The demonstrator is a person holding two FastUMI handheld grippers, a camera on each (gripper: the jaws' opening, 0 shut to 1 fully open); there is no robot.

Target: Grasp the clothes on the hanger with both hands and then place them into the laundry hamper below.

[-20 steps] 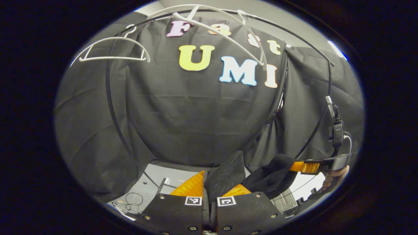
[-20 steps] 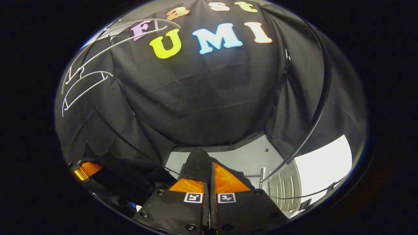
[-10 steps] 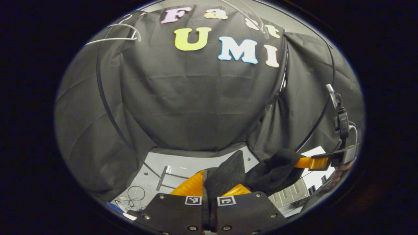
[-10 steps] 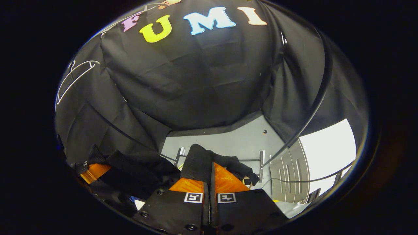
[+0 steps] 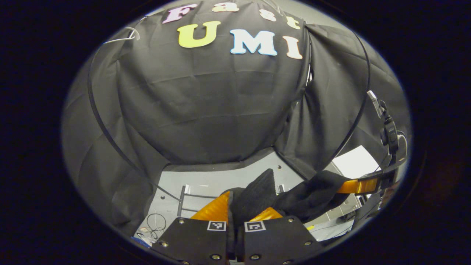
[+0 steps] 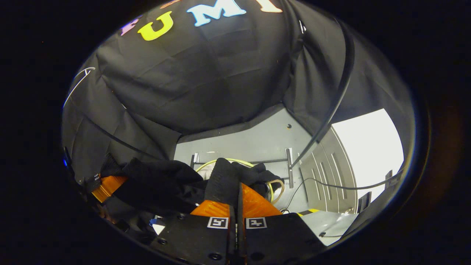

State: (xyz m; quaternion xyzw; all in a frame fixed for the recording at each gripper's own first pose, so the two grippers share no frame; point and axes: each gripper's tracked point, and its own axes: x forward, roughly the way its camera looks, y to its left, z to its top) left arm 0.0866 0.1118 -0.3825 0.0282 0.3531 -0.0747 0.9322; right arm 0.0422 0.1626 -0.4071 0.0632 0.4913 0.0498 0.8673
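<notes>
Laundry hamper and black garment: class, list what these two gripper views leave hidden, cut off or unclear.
1. Laundry hamper: in the right gripper view just a rim arc and a handle loop show; the black garment and the right gripper cover the rest.
2. Garment: folds bunch between the right gripper and the left gripper, so its type cannot be told.
3. White hanger: cut off at the left gripper view's edge.

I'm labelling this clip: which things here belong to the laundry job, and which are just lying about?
Job: garment, held by left gripper and right gripper; hamper below; hanger.
Lying about: cables on the floor; rack frame.
</notes>
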